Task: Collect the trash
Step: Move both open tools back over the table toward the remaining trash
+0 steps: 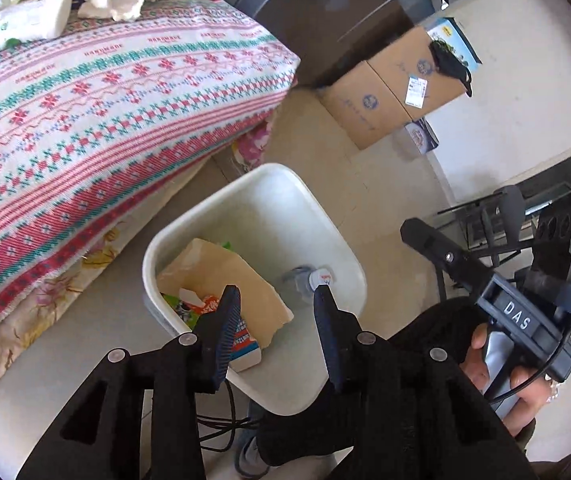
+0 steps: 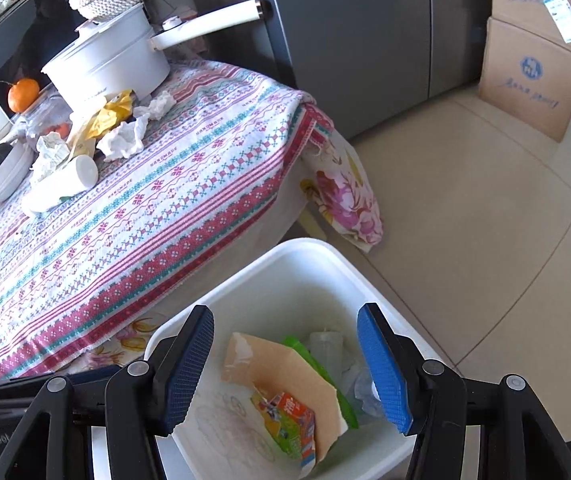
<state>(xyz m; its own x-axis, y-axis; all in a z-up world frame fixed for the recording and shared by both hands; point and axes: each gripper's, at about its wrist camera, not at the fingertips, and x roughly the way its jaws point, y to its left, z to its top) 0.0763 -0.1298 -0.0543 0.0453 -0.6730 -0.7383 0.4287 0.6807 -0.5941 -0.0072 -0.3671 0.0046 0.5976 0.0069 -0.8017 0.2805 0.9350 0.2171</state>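
Observation:
A white bin [image 1: 351,268] [image 2: 309,248] stands on the floor beside the cloth-covered table. It holds a torn brown cardboard piece [image 1: 221,268] [image 2: 285,364], a colourful juice carton [image 1: 245,346] [image 2: 289,420], a green wrapper [image 2: 305,354] and a clear plastic bottle [image 1: 305,280] [image 2: 365,396]. My left gripper [image 1: 275,290] hangs open over the bin with nothing between its pads. My right gripper [image 2: 285,310] is open and empty above the bin too. Crumpled tissues [image 2: 123,140] [image 1: 113,2], a yellow wrapper [image 2: 113,114] and a lying white container [image 2: 65,184] [image 1: 25,20] rest on the table.
A white pot [image 2: 109,64], an orange [image 2: 23,94] and a microwave [image 2: 9,36] crowd the table's far side. A grey fridge [image 2: 365,40] and stacked cardboard boxes [image 2: 533,80] [image 1: 389,92] stand on the tiled floor. A black cable [image 1: 221,428] lies by the bin.

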